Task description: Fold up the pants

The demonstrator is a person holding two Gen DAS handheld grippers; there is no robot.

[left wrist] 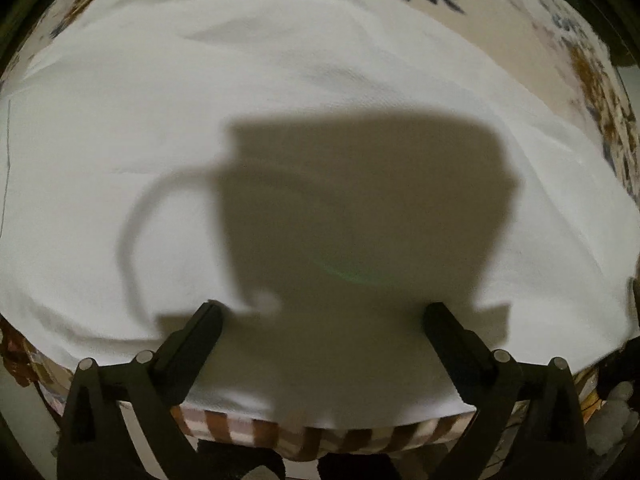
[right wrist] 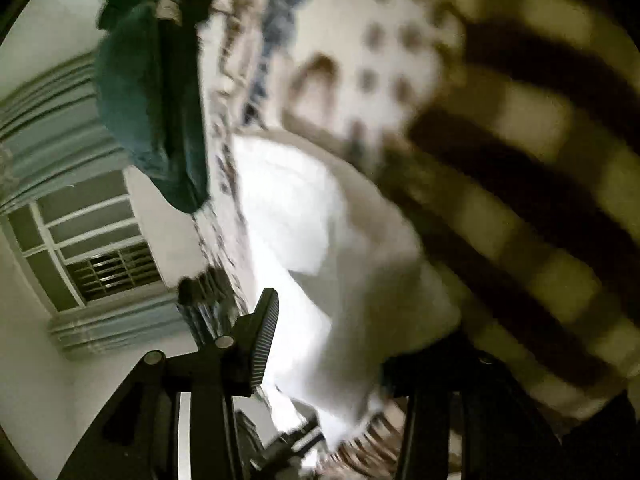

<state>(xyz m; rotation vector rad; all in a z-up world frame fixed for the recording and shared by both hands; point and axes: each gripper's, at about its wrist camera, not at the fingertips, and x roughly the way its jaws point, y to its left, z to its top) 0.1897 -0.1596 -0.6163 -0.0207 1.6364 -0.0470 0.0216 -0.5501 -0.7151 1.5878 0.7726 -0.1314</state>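
In the left wrist view, smooth white woven-fabric pants (left wrist: 280, 80) lie spread flat across a cream bedspread printed with brown and blue flowers (left wrist: 592, 80), filling nearly the whole frame with only a few shallow creases. A brown-and-white striped fabric band (left wrist: 320, 436) edges the bed along the bottom. The left gripper (left wrist: 322, 320), made of matte black plastic with blunt rectangular fingers (left wrist: 200, 332), hovers over the near hem with its jaws spread wide and nothing between them; its blocky shadow, with a looping cable outline, falls dark on the cloth.

The right wrist view is tilted and motion-blurred. The white pants run up the centre of the frame. A dark teal folded garment (right wrist: 152, 88) carries a small pale label, too blurred to read. A cloth of bold black-and-cream stripes (right wrist: 540, 200) fills the right side, and a window with white bars (right wrist: 88, 248) and grey pleated curtains shows at the left. The right gripper's (right wrist: 340, 344) ribbed black finger pad (right wrist: 266, 340) stands apart from the other finger, with white cloth lying between; whether it is pinched cannot be told.
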